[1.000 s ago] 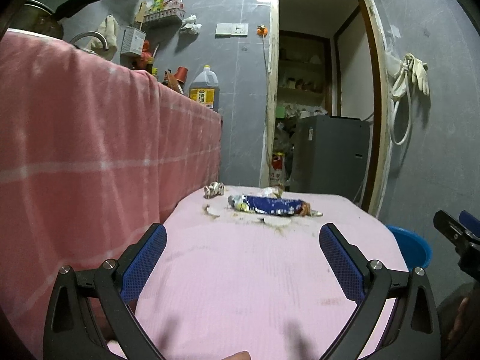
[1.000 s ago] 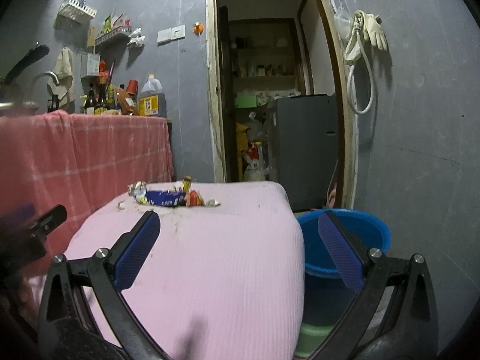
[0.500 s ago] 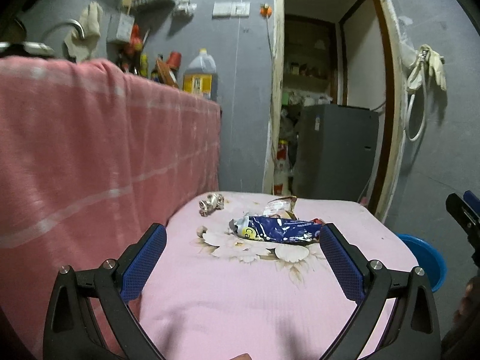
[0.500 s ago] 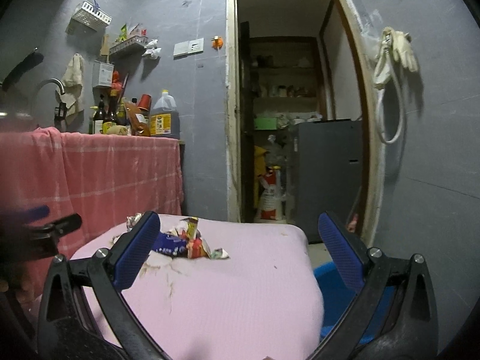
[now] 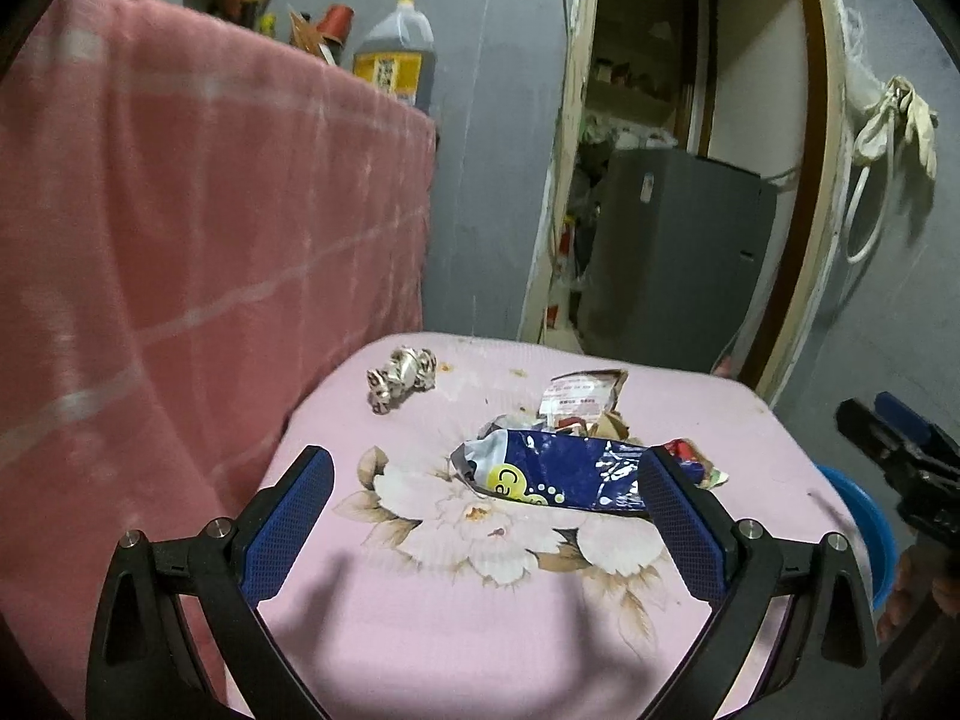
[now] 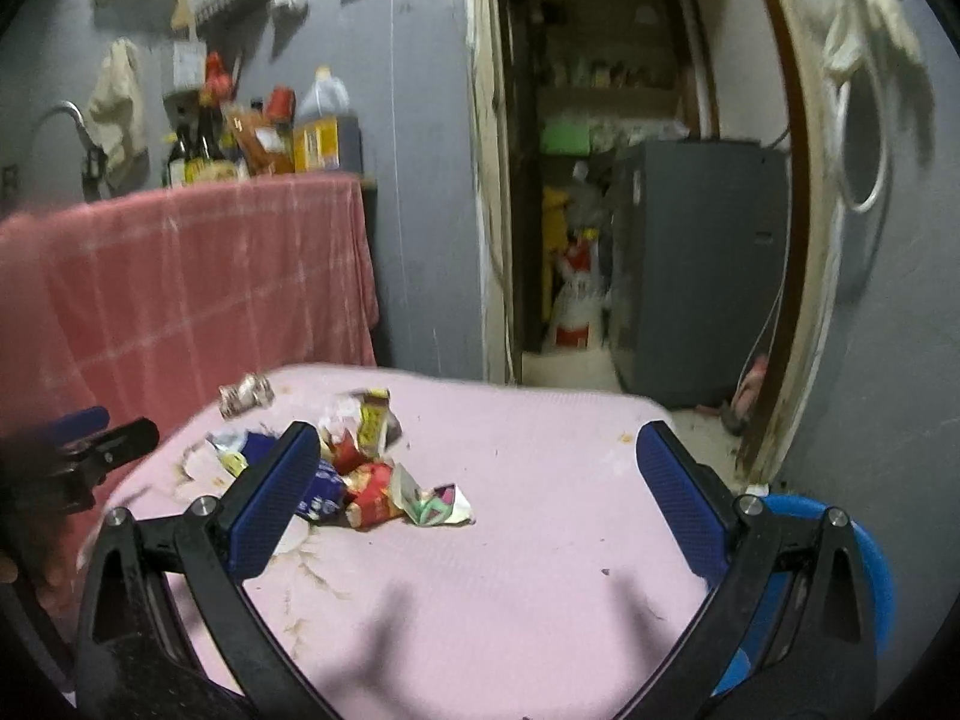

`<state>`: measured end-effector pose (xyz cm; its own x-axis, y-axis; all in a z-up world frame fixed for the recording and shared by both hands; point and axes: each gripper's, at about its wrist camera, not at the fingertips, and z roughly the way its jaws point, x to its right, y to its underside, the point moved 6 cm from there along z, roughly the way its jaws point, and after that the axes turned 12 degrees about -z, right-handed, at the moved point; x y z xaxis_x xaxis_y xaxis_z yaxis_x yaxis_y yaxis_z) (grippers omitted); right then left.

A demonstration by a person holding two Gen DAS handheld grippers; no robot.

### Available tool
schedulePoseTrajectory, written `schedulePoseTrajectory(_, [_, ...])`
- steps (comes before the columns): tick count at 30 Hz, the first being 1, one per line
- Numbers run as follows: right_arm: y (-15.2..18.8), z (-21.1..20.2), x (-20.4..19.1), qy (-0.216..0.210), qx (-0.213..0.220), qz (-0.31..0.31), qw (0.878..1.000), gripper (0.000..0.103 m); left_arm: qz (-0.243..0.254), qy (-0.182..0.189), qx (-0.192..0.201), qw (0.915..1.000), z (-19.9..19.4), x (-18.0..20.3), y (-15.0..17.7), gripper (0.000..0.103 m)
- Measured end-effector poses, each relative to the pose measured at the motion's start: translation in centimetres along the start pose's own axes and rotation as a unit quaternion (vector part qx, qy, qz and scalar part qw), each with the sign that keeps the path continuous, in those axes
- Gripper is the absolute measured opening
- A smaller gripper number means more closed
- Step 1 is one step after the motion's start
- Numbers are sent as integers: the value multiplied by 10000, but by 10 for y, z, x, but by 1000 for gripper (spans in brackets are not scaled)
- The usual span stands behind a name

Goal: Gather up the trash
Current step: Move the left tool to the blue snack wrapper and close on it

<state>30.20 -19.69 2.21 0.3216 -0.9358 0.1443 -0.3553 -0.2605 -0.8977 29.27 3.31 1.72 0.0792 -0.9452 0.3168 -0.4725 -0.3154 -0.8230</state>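
Trash lies on a small table under a pink flowered cloth. A crumpled blue snack bag rests in the middle, a torn brown packet behind it, a silvery crumpled wrapper at the far left. My left gripper hangs open just short of the blue bag, its right finger in front of the bag's end. In the right wrist view the pile shows red wrappers and a green-white scrap. My right gripper is open over the table, the pile near its left finger.
A counter draped in pink checked cloth stands close on the left, bottles on top. A blue basin sits on the floor at the table's right. Behind is a doorway with a grey cabinet. Gloves and hose hang on the right wall.
Both grippers have moved forward toward the trash, which now looks much larger and closer. Both stay open with nothing held.
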Motion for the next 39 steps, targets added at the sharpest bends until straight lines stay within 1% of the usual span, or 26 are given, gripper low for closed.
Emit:
schedulePoseTrajectory(1, [4, 12, 0, -26, -240, -7, 9997, 102, 16, 3, -64, 10000, 4, 0, 0, 96])
schedulePoseTrajectory(3, [12, 25, -1, -68, -517, -35, 9986, 99, 39, 26, -251, 9997, 15, 0, 0, 89])
schedulePoseTrajectory(4, [15, 30, -1, -88, -627, -59, 9980, 93, 24, 43, -343, 9994, 20, -1, 0, 87])
schedulePoseTrajectory(6, [21, 41, -4, -157, -883, -142, 9959, 82, -20, 97, -466, 9989, 27, -2, 0, 79])
schedulePoseTrajectory(7, [24, 45, -5, -222, -994, -173, 9946, 79, -46, 117, -540, 9985, 31, -2, 0, 77])
schedulePoseTrajectory(11, [33, 59, -10, -526, -1285, -175, 9902, 74, -264, 264, -936, 9949, 45, -7, 3, 63])
schedulePoseTrajectory(13, [36, 66, -15, -683, -1430, -230, 9871, 71, -362, 313, -1059, 9932, 50, -9, 3, 60])
schedulePoseTrajectory(19, [38, 83, -25, -809, -1728, -524, 9802, 67, -578, 410, -1248, 9896, 56, -17, -1, 57])
schedulePoseTrajectory(21, [39, 90, -27, -805, -1824, -597, 9781, 64, -586, 428, -1310, 9887, 58, -19, -2, 51])
schedulePoseTrajectory(23, [40, 95, -27, -798, -1925, -632, 9760, 63, -598, 447, -1382, 9876, 61, -18, -2, 48])
schedulePoseTrajectory(27, [42, 104, -26, -960, -2050, -519, 9727, 57, -655, 461, -1504, 9854, 66, -19, 1, 35])
schedulePoseTrajectory(28, [42, 105, -25, -999, -2066, -484, 9721, 56, -658, 451, -1505, 9854, 67, -19, 2, 34])
schedulePoseTrajectory(30, [42, 106, -26, -1072, -2069, -436, 9715, 51, -675, 468, -1507, 9852, 66, -19, 1, 28])
schedulePoseTrajectory(34, [43, 106, -27, -1124, -2075, -430, 9708, 40, -685, 464, -1470, 9857, 65, -18, 1, 22])
schedulePoseTrajectory(37, [44, 104, -28, -1143, -2040, -414, 9714, 36, -676, 478, -1439, 9861, 62, -17, 2, 18])
schedulePoseTrajectory(39, [44, 103, -28, -1147, -2012, -390, 9720, 35, -667, 490, -1409, 9865, 60, -15, 2, 17])
